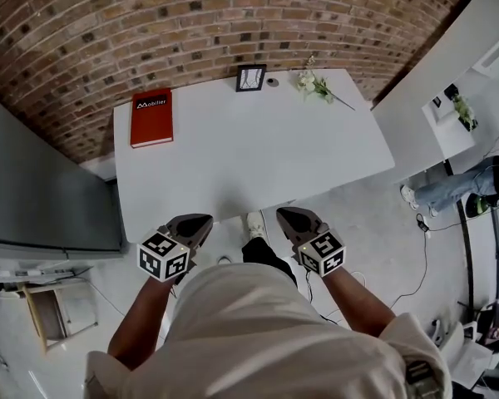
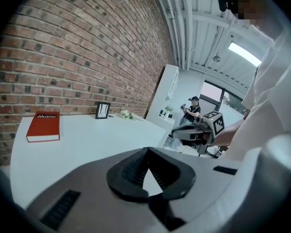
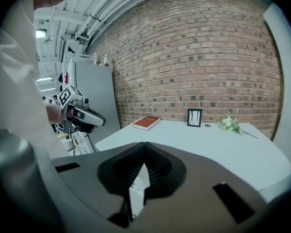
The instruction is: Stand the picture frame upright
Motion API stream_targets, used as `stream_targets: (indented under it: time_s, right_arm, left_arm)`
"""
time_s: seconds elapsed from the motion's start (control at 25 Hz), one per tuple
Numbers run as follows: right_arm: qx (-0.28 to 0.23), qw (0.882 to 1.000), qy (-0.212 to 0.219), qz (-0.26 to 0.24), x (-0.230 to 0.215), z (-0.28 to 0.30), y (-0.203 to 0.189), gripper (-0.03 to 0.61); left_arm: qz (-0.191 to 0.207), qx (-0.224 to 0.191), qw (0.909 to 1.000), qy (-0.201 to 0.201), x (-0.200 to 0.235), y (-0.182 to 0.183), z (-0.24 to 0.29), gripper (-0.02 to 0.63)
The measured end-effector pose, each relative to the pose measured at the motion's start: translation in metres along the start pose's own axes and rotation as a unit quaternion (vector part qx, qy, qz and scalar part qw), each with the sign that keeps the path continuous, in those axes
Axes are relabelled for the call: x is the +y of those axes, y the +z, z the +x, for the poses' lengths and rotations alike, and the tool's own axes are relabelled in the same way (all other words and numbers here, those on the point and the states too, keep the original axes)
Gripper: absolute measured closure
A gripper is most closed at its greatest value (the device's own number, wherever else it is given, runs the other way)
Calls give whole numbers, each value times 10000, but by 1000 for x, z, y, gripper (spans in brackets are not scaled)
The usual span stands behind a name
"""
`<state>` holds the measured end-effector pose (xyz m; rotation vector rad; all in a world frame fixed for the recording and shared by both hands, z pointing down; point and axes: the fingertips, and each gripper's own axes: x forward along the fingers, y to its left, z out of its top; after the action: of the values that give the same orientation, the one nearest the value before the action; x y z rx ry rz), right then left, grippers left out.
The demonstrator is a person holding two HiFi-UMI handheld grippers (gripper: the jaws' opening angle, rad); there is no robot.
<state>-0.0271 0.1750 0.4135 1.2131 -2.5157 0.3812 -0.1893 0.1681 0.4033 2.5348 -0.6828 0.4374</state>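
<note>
The picture frame [image 1: 250, 78] already stands upright at the desk's [image 1: 258, 156] far edge, by the brick wall [image 1: 150, 23]. The left hand-held gripper [image 1: 195, 223] and right hand-held gripper [image 1: 289, 218] hover short of the desk, jaws together, empty: apparently nothing remains.

- A loft-like studio or lab workspace — a bare brick wall [image 1: 233, 15] runs behind a plain white table [image 1: 258, 156]
- Exposed pipes [image 2: 182, 28] and a strip light [image 2: 245, 54] on the open ceiling
- Loose cables [image 1: 422, 260] trail across the pale floor [image 1: 358, 214]
- A grey cabinet [image 1: 41, 189], a white partition [image 1: 449, 65], another person [image 2: 191, 111] farther off
</note>
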Motion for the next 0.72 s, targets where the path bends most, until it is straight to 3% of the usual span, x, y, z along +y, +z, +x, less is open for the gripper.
stream_targets:
  time_s: [0.72]
  right_arm:
    - [129, 9998, -64, -168, 29, -7, 1, 574]
  left_arm:
    - [-84, 50, 9999, -127, -1, -18, -13, 620]
